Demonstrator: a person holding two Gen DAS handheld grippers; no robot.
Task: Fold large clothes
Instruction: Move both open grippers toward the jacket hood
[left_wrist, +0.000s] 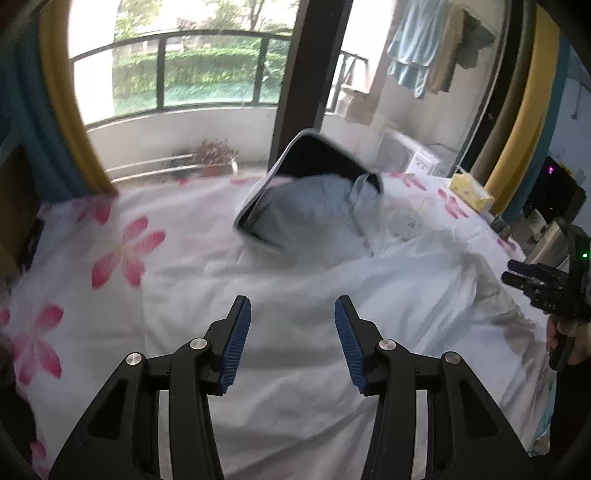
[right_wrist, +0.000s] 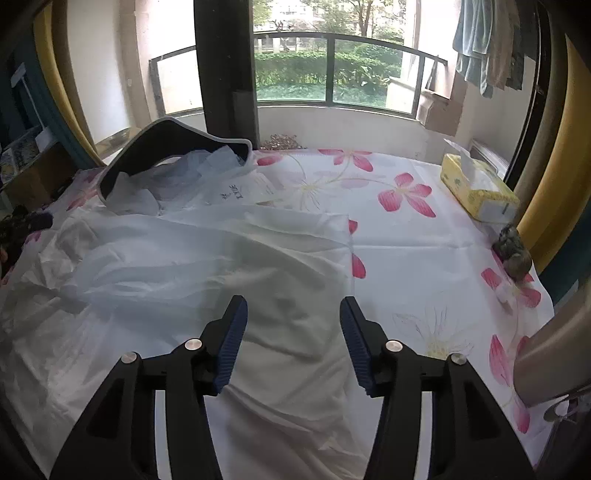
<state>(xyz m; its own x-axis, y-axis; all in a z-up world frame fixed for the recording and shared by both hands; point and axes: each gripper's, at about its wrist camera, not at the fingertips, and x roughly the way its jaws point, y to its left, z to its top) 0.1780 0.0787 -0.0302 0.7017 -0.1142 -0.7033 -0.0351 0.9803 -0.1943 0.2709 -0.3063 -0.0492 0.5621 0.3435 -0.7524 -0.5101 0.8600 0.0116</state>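
Observation:
A large white garment (left_wrist: 369, 295) lies rumpled on a table covered with a white cloth with pink flowers (left_wrist: 125, 251). It also shows in the right wrist view (right_wrist: 229, 266), spread across the left half. My left gripper (left_wrist: 292, 332) is open and empty, hovering over the garment. My right gripper (right_wrist: 293, 332) is open and empty above the garment's right part; it also shows at the right edge of the left wrist view (left_wrist: 517, 277). A pale blue garment (right_wrist: 192, 173) lies bunched at the far end.
A dark curved pad with a white rim (right_wrist: 166, 147) stands over the blue garment at the far left. A yellow tissue pack (right_wrist: 476, 188) and a small dark object (right_wrist: 515, 254) sit at the right edge. A balcony railing (right_wrist: 332, 70) is behind the table.

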